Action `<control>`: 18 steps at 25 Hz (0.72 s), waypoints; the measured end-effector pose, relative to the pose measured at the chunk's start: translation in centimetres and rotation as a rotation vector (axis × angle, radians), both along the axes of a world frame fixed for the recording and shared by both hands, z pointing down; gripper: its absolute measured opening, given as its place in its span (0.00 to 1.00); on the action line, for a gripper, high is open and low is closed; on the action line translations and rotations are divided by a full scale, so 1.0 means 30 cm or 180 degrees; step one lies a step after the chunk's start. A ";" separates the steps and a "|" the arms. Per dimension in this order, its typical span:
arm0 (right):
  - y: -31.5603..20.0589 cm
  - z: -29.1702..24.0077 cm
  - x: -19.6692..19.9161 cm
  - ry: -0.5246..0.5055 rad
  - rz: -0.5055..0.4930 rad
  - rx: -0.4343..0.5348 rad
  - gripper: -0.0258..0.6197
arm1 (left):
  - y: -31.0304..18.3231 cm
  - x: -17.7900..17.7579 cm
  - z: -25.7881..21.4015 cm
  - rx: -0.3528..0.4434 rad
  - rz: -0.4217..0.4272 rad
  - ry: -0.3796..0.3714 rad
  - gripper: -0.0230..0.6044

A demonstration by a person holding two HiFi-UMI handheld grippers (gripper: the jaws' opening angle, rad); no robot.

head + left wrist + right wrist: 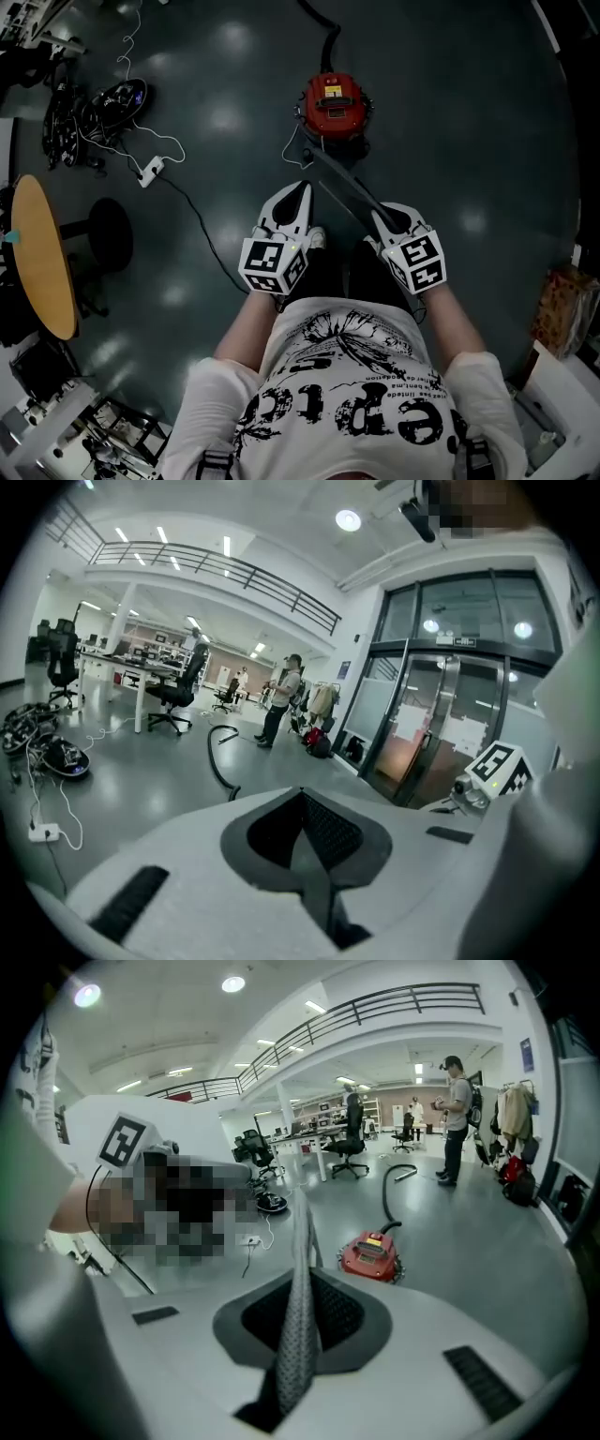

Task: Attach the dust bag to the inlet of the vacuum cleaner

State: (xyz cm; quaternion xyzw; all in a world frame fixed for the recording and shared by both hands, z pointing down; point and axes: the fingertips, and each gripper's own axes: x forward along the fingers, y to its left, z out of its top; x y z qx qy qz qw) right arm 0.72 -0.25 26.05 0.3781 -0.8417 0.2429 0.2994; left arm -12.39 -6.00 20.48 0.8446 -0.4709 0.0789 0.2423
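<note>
A red vacuum cleaner stands on the dark floor ahead of me, its black hose running off beyond it. My right gripper is shut on a flat dark grey dust bag, which slants up-left toward the vacuum and ends just short of it. In the right gripper view the mesh-textured dust bag stands edge-on between the jaws, with the vacuum cleaner behind it. My left gripper hangs beside the bag's far end, jaws together and nothing between them. In its own view the left gripper looks out over the floor.
A round wooden table and a black stool stand at the left. A white power strip and its cables lie on the floor near a pile of gear. Another person stands farther off, and glass doors lie ahead.
</note>
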 end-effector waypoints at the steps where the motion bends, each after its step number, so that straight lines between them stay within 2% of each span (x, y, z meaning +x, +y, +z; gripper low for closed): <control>1: -0.021 0.007 0.014 -0.0006 -0.0067 0.0001 0.06 | -0.013 0.020 -0.006 0.0017 -0.0049 0.0067 0.04; 4: -0.083 0.068 0.046 -0.0038 -0.0332 0.0007 0.06 | -0.062 0.062 0.019 0.0116 -0.0193 0.0084 0.04; 9: -0.164 0.257 0.092 -0.0013 -0.0727 0.0070 0.06 | -0.158 0.087 0.165 0.0336 -0.0280 -0.0212 0.04; 14: -0.243 0.552 0.102 0.0045 -0.0994 0.0253 0.06 | -0.276 0.053 0.439 0.0489 -0.0307 -0.0306 0.04; 18: -0.269 0.853 0.082 -0.0009 -0.1100 0.0363 0.07 | -0.342 0.047 0.711 0.0677 -0.0138 -0.0111 0.04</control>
